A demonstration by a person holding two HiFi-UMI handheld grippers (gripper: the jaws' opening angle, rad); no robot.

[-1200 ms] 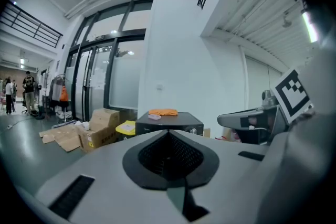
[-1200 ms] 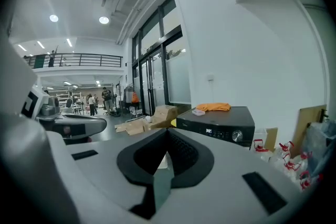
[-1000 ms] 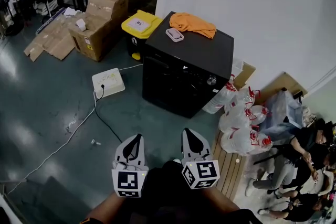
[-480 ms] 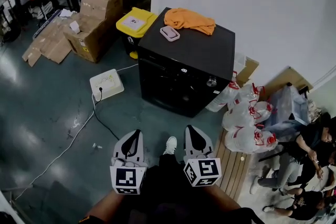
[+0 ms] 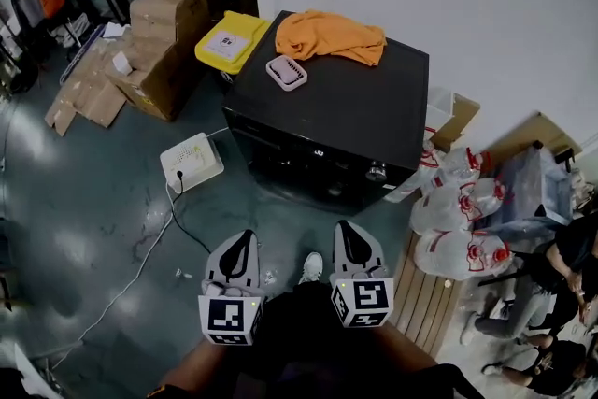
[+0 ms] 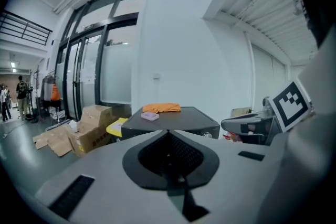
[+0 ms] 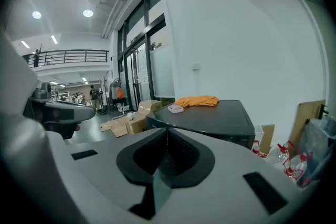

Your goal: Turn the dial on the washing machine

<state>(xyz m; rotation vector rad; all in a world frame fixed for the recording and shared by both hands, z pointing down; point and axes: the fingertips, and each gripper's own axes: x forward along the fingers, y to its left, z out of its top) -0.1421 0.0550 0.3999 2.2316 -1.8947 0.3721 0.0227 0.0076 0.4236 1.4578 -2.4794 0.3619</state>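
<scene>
Dial (image 5: 377,170) is showing clearest in head view, across open floor (image 5: 280,221) ahead of left gripper (image 5: 245,241) and right gripper (image 5: 344,228), both pressed together, empty.

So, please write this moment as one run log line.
left gripper: shut, empty | right gripper: shut, empty | dial: untouched | washing machine: ahead, apart from both

Left gripper (image 5: 237,263) and right gripper (image 5: 352,254) sit side by side, level with each other, jaws closed, empty.
</scene>
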